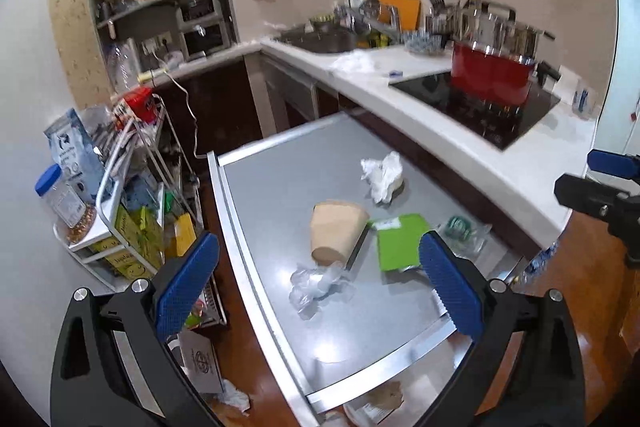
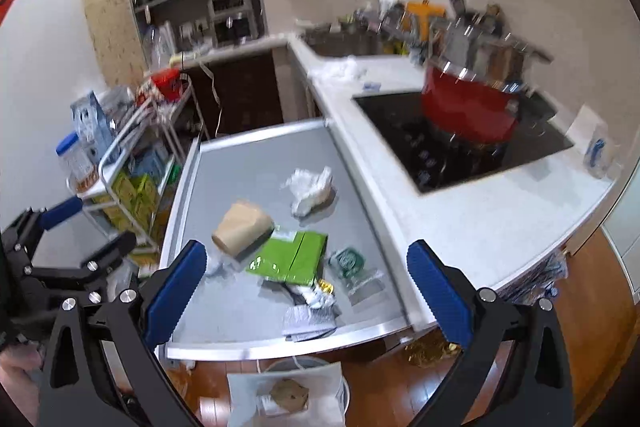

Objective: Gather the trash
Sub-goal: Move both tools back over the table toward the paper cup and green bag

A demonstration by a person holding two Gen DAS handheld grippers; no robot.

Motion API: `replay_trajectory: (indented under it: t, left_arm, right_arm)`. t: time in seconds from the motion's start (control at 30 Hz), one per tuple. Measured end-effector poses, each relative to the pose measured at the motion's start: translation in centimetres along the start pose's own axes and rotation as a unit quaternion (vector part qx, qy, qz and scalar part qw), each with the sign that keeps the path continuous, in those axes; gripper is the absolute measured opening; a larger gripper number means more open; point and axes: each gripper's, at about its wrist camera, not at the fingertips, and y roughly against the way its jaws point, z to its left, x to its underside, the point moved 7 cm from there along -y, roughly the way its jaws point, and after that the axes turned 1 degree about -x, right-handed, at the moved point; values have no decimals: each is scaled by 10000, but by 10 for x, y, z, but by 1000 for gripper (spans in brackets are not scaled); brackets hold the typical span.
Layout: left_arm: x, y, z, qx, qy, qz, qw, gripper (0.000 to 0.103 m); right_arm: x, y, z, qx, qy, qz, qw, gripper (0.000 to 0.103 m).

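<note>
Trash lies on a grey table [image 1: 272, 195] [image 2: 224, 171]: a brown paper cup [image 1: 338, 233] [image 2: 242, 229] on its side, a crumpled white tissue [image 1: 382, 175] [image 2: 310, 189], a flattened green carton [image 1: 402, 241] [image 2: 290, 259], crumpled clear plastic [image 1: 316, 285] [image 2: 216, 263], a clear packet with a green label [image 1: 460, 227] [image 2: 348, 261] and silver wrappers [image 2: 310, 319]. My left gripper [image 1: 318, 255] [image 2: 92, 225] hovers open above the cup and plastic, holding nothing. My right gripper [image 2: 308, 259] [image 1: 592, 179] hangs open over the carton, also empty. A bin lined with a white bag [image 2: 296, 395] stands on the floor under the table's near edge.
A white counter [image 1: 460, 131] runs along the table's right side, carrying a black cooktop [image 2: 440, 147] and a red pot [image 1: 490, 75]. A white wire rack [image 1: 120, 211] packed with boxes and jars stands left of the table. Scraps lie on the wooden floor [image 1: 236, 395].
</note>
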Motion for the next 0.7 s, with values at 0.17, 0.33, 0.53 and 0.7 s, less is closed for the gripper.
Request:
replay_trajectory:
  t: [0.17, 0.33, 0.53, 0.7]
  left_arm:
    - [-1, -48, 5, 264, -178, 271, 9991, 101]
    - [-5, -95, 4, 832, -178, 563, 9948, 101]
    - [-10, -143, 21, 996, -14, 793, 9919, 100]
    - [-12, -159, 26, 1111, -21, 844, 9902, 100]
  right_arm:
    - [13, -66, 7, -40, -84, 651, 9978, 99]
    - [24, -140, 11, 29, -356, 1325, 9905, 99]
    - [27, -199, 15, 161, -550, 1737, 9831, 99]
    - [24, -231, 20, 97, -734, 1993, 9771, 99]
